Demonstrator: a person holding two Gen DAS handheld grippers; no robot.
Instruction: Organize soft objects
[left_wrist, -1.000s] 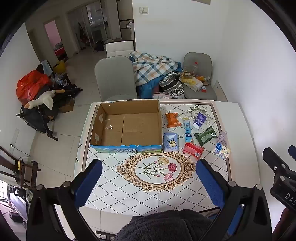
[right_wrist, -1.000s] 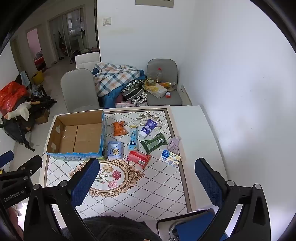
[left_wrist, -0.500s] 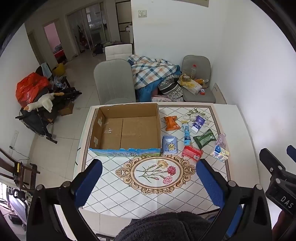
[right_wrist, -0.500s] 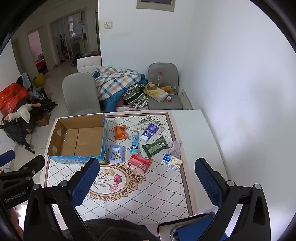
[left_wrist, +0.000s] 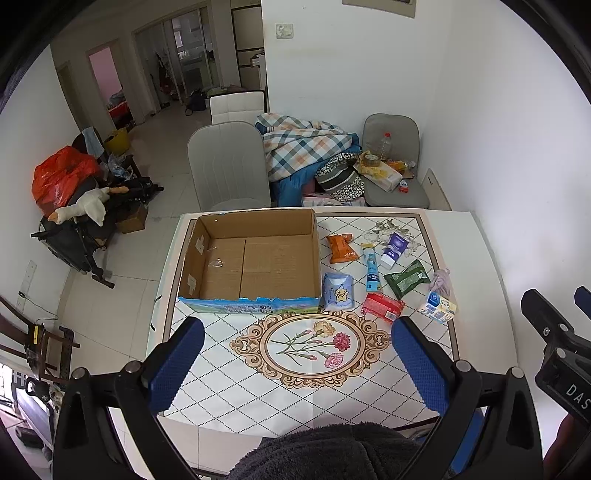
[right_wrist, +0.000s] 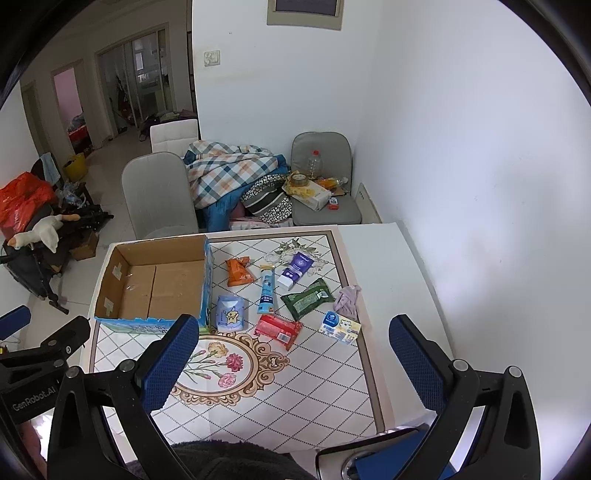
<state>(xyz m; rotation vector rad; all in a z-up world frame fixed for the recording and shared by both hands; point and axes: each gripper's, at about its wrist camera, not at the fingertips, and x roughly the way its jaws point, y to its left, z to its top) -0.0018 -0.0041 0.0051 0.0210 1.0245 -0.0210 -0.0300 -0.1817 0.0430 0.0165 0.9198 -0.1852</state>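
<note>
Eight soft packs (left_wrist: 407, 283) lie loose on the table (left_wrist: 476, 251) just right of the empty box (left_wrist: 255, 258), both grippers (left_wrist: 295, 363) (right_wrist: 291, 360) hanging spread and empty well above, so a descent could pinch two crowded neighbours or nudge the edge carton (right_wrist: 340, 326) off.

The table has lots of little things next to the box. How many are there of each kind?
Packs: 5 – orange, blue, red, green, white-and-yellow
Tubes: 2 – blue, purple-and-white
Cloths: 1 – a pink one
Total: 8, all on the table beside the box, none in it.
</note>
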